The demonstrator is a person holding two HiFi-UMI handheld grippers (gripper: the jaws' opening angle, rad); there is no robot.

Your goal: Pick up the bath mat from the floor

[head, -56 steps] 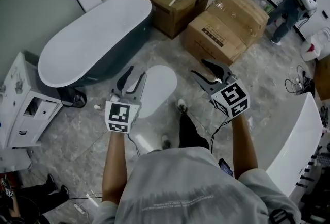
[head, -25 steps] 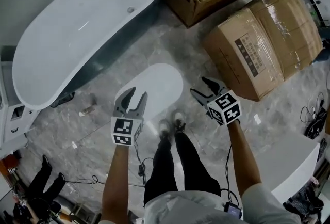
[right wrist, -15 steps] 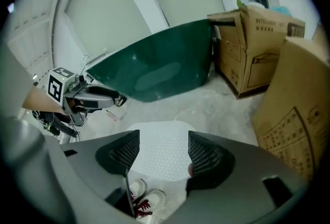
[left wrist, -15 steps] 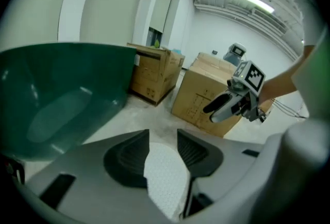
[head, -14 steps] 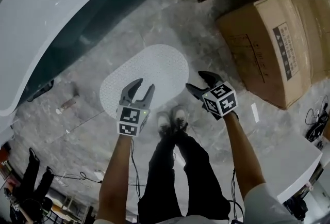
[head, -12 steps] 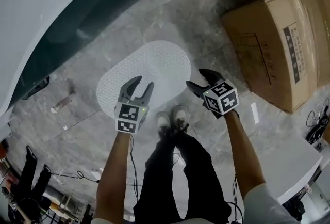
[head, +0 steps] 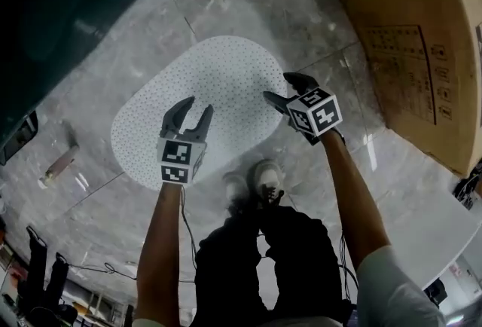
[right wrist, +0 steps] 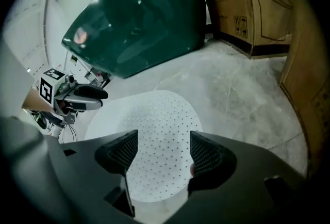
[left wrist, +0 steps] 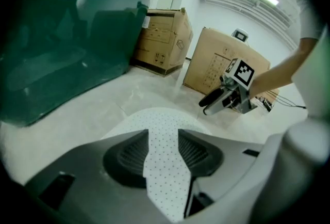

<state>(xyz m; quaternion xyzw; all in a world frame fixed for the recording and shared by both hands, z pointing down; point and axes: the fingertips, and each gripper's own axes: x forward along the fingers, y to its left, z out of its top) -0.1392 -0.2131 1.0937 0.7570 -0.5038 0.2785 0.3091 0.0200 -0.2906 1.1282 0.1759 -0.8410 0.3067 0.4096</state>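
The white oval bath mat [head: 218, 69], covered in small dots, lies flat on the marble floor. My left gripper [head: 193, 108] hovers over its near left part, jaws opening slightly, with only the mat [left wrist: 154, 120] showing in the gap below them. My right gripper [head: 280, 89] is at the mat's near right edge, jaws opening wide, with nothing pressed between them. In the right gripper view the mat [right wrist: 154, 114] fills the space under the right gripper [right wrist: 164, 140], and the left gripper [right wrist: 100, 99] shows beyond it. The left gripper view shows the left gripper [left wrist: 163, 138] low over the mat and the right gripper [left wrist: 206, 107] further off.
A dark green bathtub [head: 45, 16] stands just beyond the mat on the left. Large cardboard boxes [head: 422, 39] sit to the right, with another box [left wrist: 160, 37] behind. My shoes [head: 256, 182] are at the mat's near edge. A small tube [head: 56, 165] lies on the floor at left.
The view has dropped much closer to the floor. Both grippers have come down over the mat, and the right jaws have spread wider.
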